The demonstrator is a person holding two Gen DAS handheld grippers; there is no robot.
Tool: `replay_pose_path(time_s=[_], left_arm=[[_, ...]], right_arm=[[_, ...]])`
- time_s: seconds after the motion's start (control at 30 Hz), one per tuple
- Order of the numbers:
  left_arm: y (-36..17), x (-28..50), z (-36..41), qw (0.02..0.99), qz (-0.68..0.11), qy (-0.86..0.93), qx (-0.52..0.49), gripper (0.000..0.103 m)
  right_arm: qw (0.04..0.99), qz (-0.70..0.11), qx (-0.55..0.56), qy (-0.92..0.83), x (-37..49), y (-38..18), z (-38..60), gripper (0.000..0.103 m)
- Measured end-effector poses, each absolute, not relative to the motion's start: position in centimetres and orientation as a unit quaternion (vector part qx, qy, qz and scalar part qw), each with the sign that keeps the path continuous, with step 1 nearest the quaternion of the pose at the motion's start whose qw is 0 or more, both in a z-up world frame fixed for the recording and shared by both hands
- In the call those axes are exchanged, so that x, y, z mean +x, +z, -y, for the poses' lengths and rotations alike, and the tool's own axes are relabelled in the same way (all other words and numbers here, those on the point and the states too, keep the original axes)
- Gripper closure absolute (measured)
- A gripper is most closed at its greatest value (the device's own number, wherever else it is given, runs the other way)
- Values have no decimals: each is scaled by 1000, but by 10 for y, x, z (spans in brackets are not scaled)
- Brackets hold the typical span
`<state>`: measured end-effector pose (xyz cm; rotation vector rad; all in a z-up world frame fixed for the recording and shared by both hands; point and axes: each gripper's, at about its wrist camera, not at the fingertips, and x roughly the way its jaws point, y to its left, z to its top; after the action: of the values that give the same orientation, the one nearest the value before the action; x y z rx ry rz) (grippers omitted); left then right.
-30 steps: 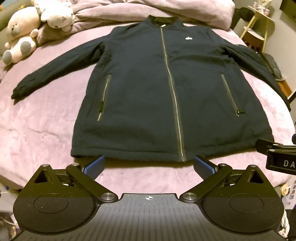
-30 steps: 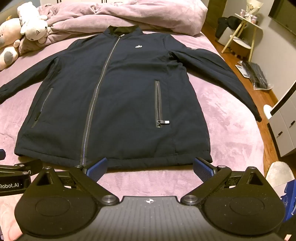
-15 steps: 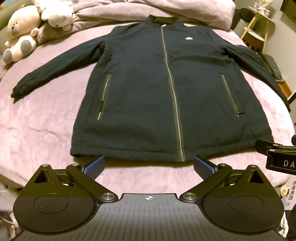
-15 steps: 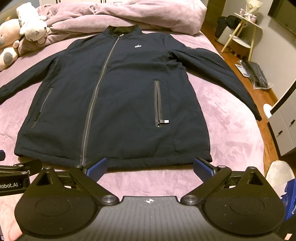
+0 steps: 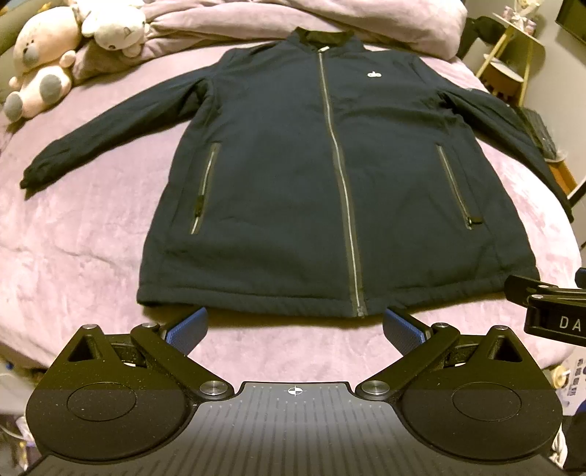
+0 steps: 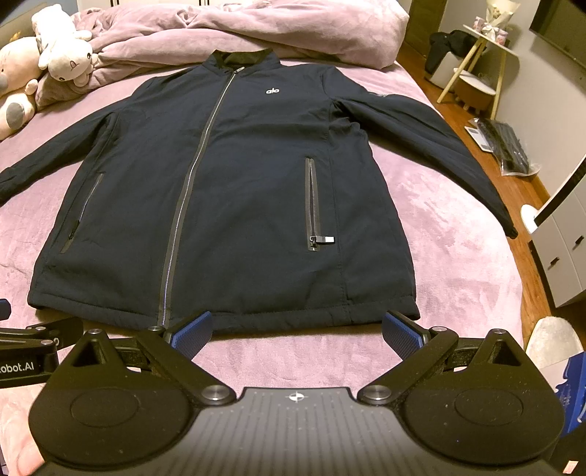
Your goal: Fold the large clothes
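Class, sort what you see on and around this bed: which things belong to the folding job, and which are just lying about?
Part of the job:
jacket
left gripper
right gripper
bed, the folding surface

Just lying about:
soft toys
duvet
side table

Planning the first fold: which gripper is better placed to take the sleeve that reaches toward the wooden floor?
Right. The right gripper hangs open at the jacket hem, nearer that sleeve.

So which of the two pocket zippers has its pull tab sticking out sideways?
The pocket zipper on the jacket's right-sleeve side: a silver tab juts sideways at its lower end. The other pocket zipper shows none.
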<state>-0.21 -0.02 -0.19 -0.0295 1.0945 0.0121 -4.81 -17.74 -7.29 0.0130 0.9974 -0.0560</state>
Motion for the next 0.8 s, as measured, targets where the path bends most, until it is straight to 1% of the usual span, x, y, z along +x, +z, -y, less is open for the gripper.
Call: replay_pose_path(time_s=[0.8], left_arm=[[-2, -4, -2, 850, -527, 4, -22, 0]], right_arm=[[878, -479, 6, -26, -47, -73, 176, 4]])
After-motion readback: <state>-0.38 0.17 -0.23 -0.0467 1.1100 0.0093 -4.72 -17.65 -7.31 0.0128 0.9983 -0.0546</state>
